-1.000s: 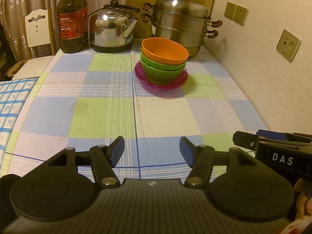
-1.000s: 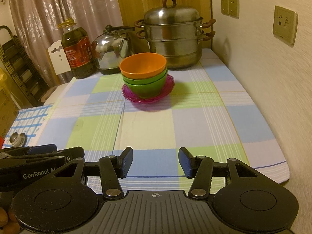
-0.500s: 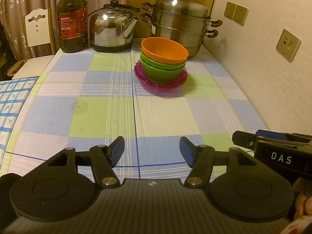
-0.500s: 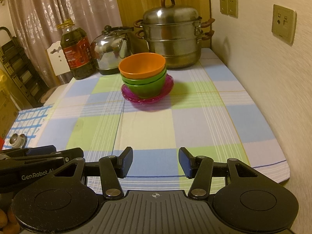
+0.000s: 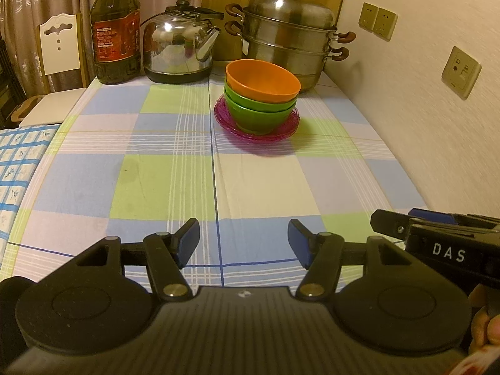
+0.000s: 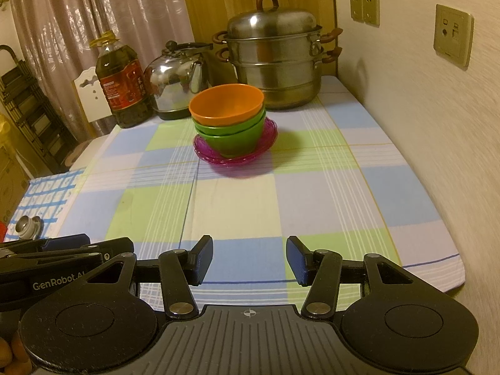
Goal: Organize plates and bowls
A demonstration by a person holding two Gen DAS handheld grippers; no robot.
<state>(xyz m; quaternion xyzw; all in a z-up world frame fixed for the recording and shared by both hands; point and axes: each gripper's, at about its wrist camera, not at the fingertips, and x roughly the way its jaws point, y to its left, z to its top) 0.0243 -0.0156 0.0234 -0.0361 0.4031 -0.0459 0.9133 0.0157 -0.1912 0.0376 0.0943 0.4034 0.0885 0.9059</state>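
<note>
An orange bowl sits nested on green bowls, which stand on stacked magenta plates at the far middle of the checked tablecloth. The same stack shows in the right wrist view: orange bowl, green bowls, magenta plates. My left gripper is open and empty over the near table edge. My right gripper is open and empty beside it, to its right. Both are far from the stack.
A steel steamer pot, a kettle and an oil bottle stand along the back edge. A wall with sockets runs along the right. A white chair and a blue-patterned cloth lie to the left.
Both grippers have shifted very slightly; the stack sits a little differently in the views. Jaws stay open.
</note>
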